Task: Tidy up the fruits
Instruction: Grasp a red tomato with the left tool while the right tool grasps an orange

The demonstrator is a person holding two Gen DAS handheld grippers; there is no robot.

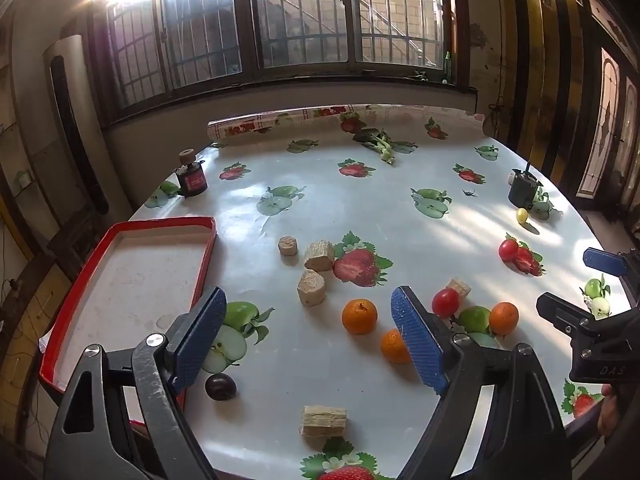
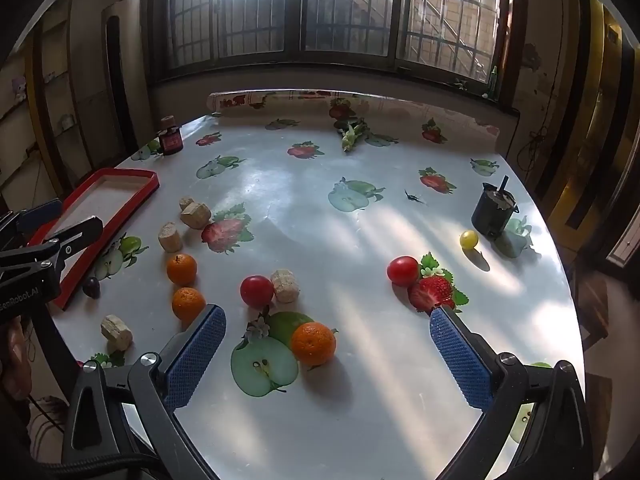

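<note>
**A:** ok so near end first: we're holding the left hand-held gripper (image 1: 308, 340) spread wide with nothing in it, hovering over the table (image 1: 360, 208). A dark plum (image 1: 220, 386) is sitting just under its left finger, right beside the red tray (image 1: 120, 280), and a cork-like block (image 1: 322, 421) is lying near the front edge.

**B:** same on our right: the right hand-held gripper (image 2: 326, 354) is gaping open too, not pinching anything. Between its fingers we're seeing an orange (image 2: 313, 343) lying on a printed apple, next to a green fruit (image 2: 286, 325).

**A:** a bit further out we're looking at two more oranges (image 1: 359, 316) and (image 1: 394, 346), plus a red tomato (image 1: 445, 302) touching another block (image 1: 459, 287).

**B:** yep, and past that a second tomato (image 2: 403, 271) is sitting beside a printed strawberry, well apart from the rest. Then a small yellow fruit (image 2: 469, 239) just beside the black cup (image 2: 493, 213).

**A:** three more blocks (image 1: 316, 268) are clustering mid-table, and the tray isn't holding any fruit.

**B:** far end: we're spotting a dark jar (image 2: 171, 140) on the left and some green stalks (image 2: 352, 134) near the rolled-up cloth.
</note>
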